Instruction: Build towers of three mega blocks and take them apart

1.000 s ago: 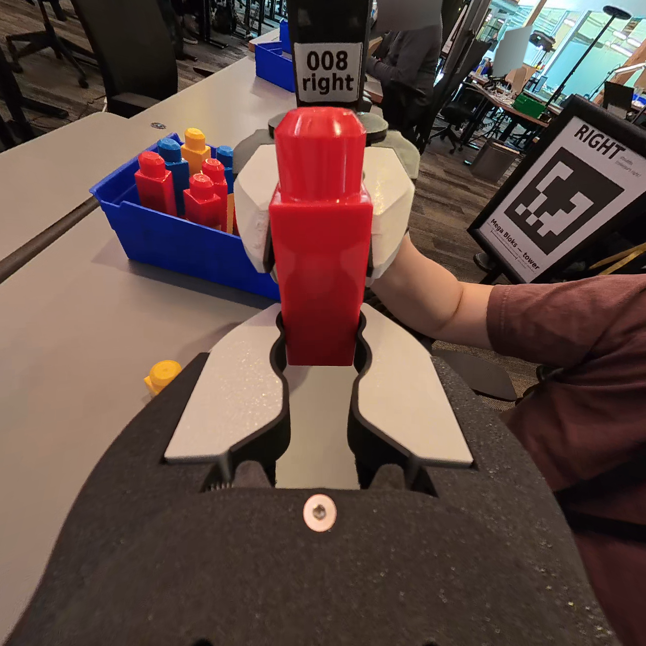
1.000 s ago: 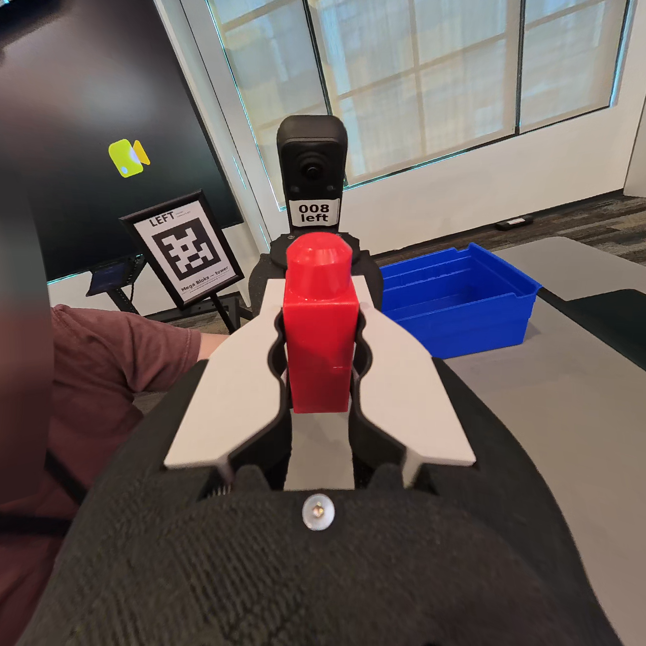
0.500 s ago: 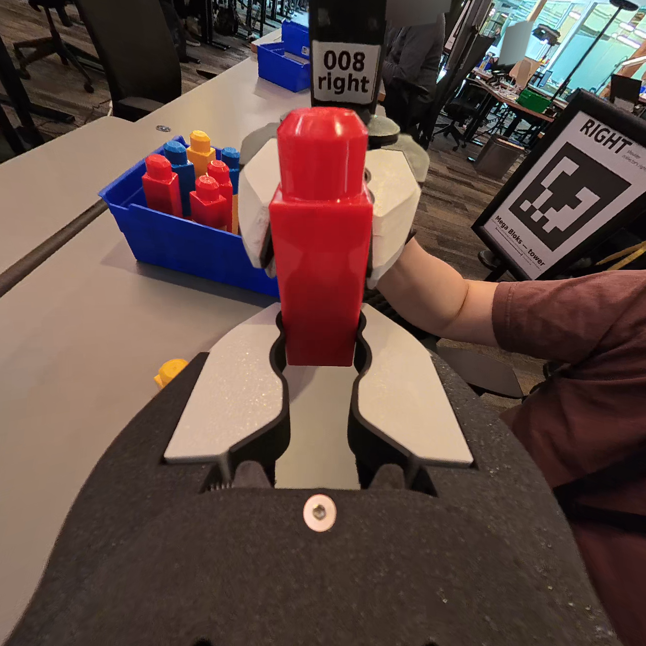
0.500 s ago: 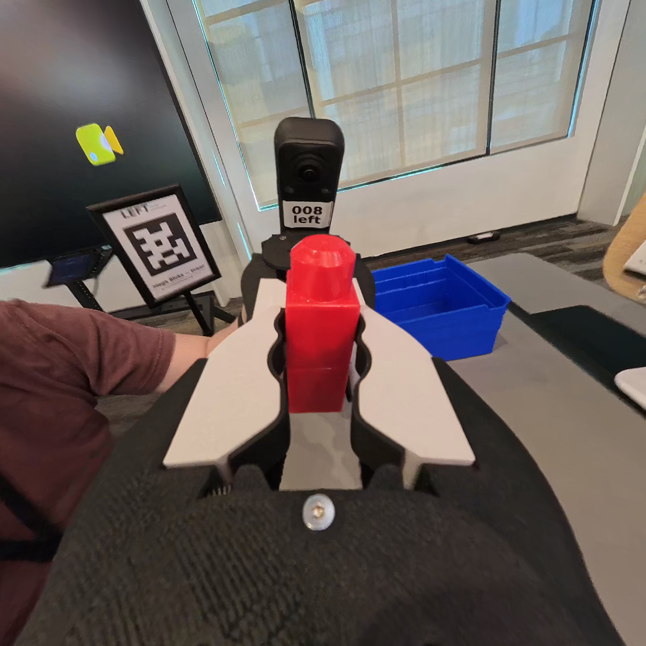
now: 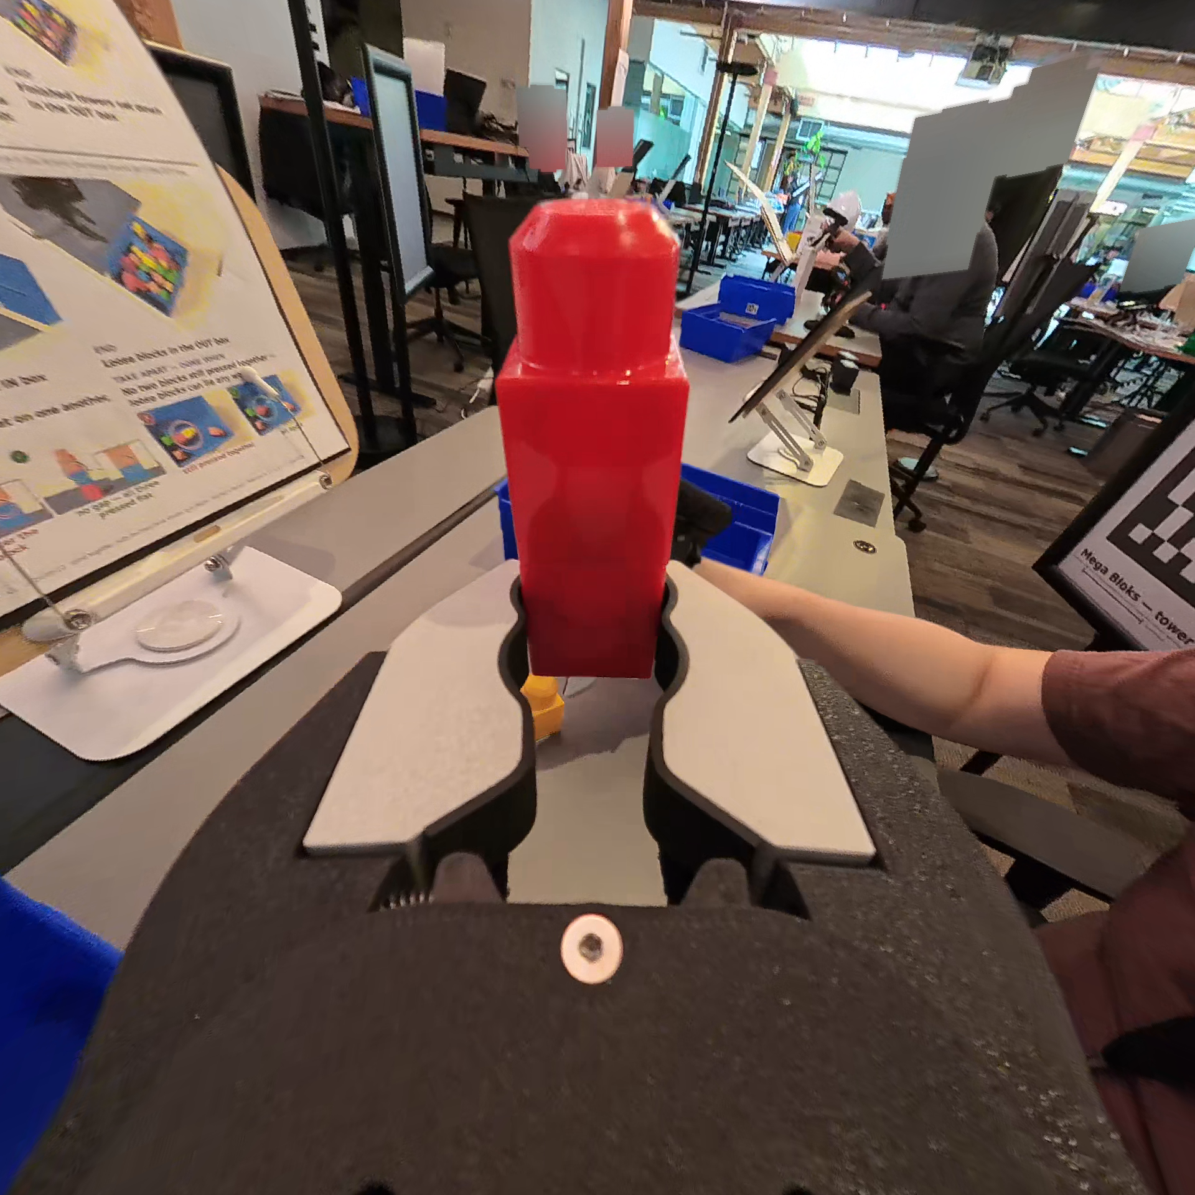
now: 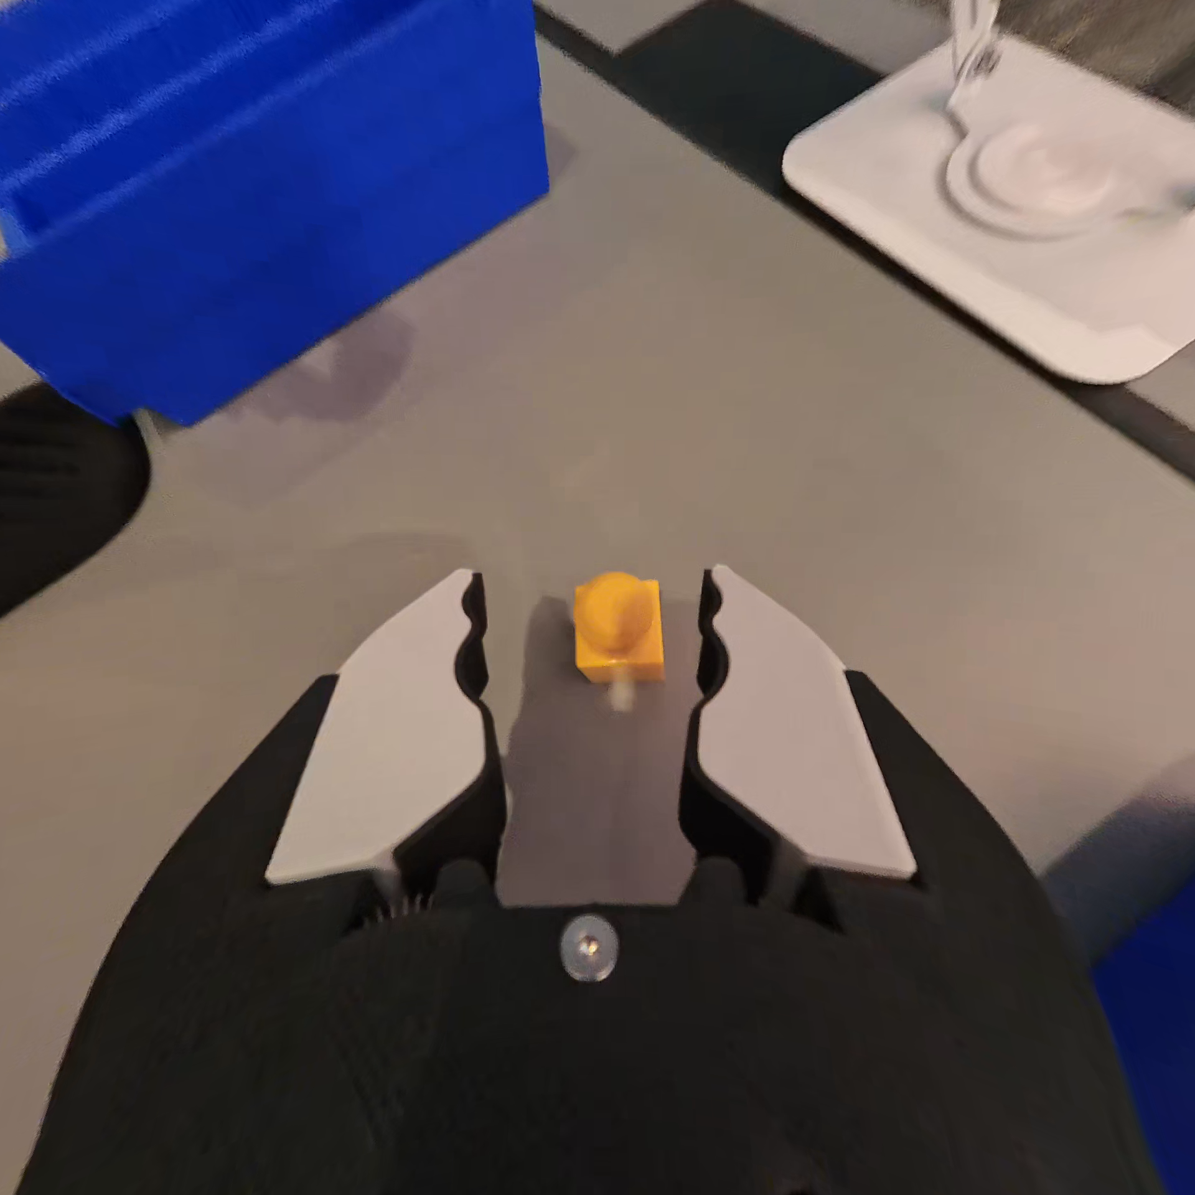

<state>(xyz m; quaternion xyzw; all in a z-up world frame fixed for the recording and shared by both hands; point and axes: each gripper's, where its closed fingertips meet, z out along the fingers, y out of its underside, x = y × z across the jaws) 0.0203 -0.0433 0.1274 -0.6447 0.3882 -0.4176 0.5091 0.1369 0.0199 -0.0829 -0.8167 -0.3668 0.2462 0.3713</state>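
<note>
Clamping the lower end of a red block stack, the left gripper holds it upright, both dark pads pressed against its sides and the round stud on top. Just past the fingertips, a small yellow block peeks out below the stack, standing on the grey table. Over that same yellow block the right gripper hangs with its jaws spread wide; the block sits stud-up between the two fingers with clear table on either side, touched by neither pad. Beyond it, a blue bin stands to the left and the white base of a stand to the right. In the left wrist view, a person's forearm reaches in from the right, behind the stack lies another blue bin, and an instruction board leans at the left. Farther back stretch more desks and office chairs.
</note>
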